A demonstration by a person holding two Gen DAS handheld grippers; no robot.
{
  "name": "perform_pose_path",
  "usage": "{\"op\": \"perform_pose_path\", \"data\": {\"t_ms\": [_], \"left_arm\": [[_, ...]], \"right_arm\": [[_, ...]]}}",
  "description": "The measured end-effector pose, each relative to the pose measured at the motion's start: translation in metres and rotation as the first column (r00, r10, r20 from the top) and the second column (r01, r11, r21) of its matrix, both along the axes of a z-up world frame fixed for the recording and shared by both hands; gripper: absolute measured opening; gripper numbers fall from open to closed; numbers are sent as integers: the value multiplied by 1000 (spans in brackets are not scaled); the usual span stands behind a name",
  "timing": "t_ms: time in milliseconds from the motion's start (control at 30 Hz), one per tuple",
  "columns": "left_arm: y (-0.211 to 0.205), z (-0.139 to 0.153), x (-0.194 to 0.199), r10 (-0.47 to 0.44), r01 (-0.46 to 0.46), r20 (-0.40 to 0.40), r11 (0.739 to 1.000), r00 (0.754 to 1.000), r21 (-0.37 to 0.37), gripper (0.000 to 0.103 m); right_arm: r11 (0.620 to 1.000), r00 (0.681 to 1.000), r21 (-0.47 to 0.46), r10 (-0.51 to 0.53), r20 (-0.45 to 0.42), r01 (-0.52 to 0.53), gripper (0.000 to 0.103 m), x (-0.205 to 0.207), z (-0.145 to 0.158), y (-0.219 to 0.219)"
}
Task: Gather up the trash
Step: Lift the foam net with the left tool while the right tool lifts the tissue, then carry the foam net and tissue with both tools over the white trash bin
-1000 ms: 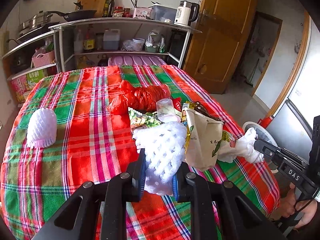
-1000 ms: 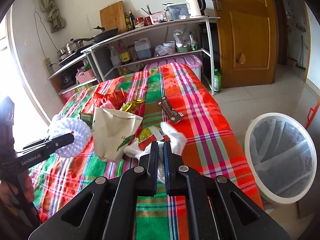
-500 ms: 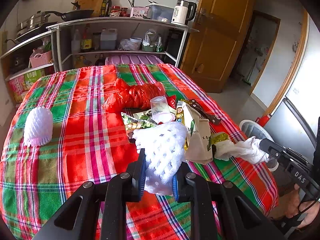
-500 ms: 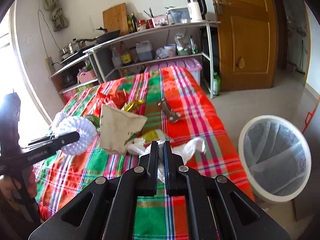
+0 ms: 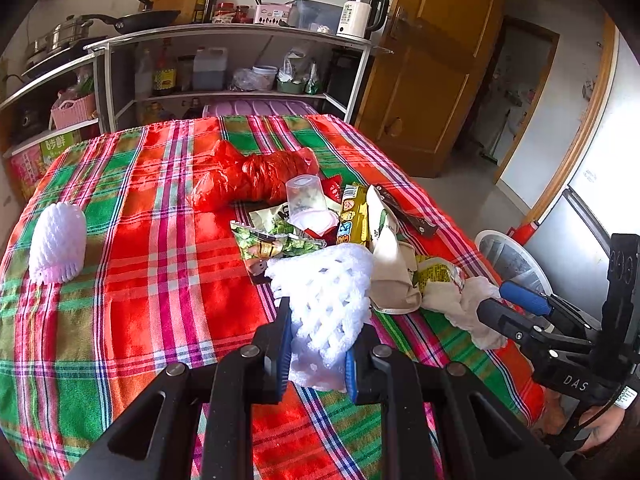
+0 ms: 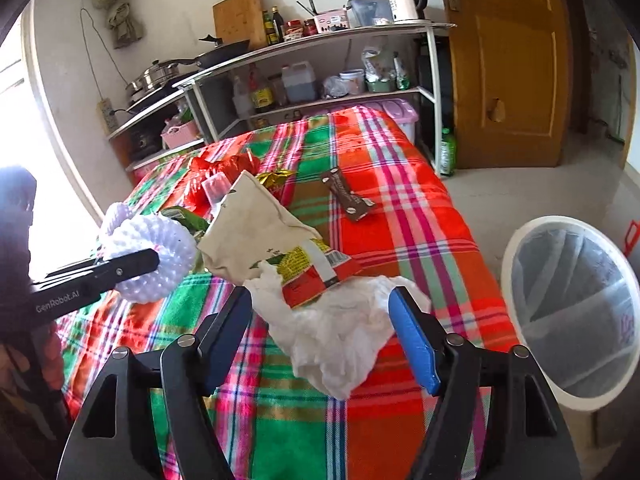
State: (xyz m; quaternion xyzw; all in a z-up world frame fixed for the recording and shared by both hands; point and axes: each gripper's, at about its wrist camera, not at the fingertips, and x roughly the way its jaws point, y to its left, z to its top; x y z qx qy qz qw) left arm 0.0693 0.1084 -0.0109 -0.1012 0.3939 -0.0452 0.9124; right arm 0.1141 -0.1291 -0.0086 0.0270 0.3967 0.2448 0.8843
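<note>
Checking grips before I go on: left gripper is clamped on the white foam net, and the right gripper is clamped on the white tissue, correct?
Not quite. The left gripper is clamped on the white foam net, but the right gripper is opening: in the right wrist view its pads stand clear of the white tissue, which lies between them on the tablecloth.

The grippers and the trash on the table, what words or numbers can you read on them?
"DAS": on the right hand-held gripper, seen from the left wrist.
"GenRobot.AI": on the left hand-held gripper, seen from the right wrist.
"55": on the white kettle, small, not certain.
Snack wrappers, beige bag and box under the shelf: print too small or blurred to read.
</note>
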Motion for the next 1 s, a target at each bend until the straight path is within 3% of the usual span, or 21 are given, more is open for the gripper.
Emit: {"op": "perform_pose_path", "data": {"t_ms": [267,367,500,700,1000], "left_arm": [[-2,-3,3,-10,10,-7,1000,1000,-3,21],[-1,-2,3,-7,7,-6,1000,1000,-5,21],[-3,-1,2,-11,11,-5,1000,1000,-4,21],[-8,2,-1,-18,18,1,1000,1000,2,21],[-16,6,-5,-31,31,12,1000,999,3,21]], "right_arm": [[993,998,-118,19,-60,-26,69,9,-21,14],[988,999,-156,11,-38,-17,34,5,-21,14],[985,999,-170,33,-36,-38,20,1,-20,15],[986,1000,-163,14,-9,-15,13,-7,-12,9],[998,998,-24,60,16,-60,13,-16,19,1]]}}
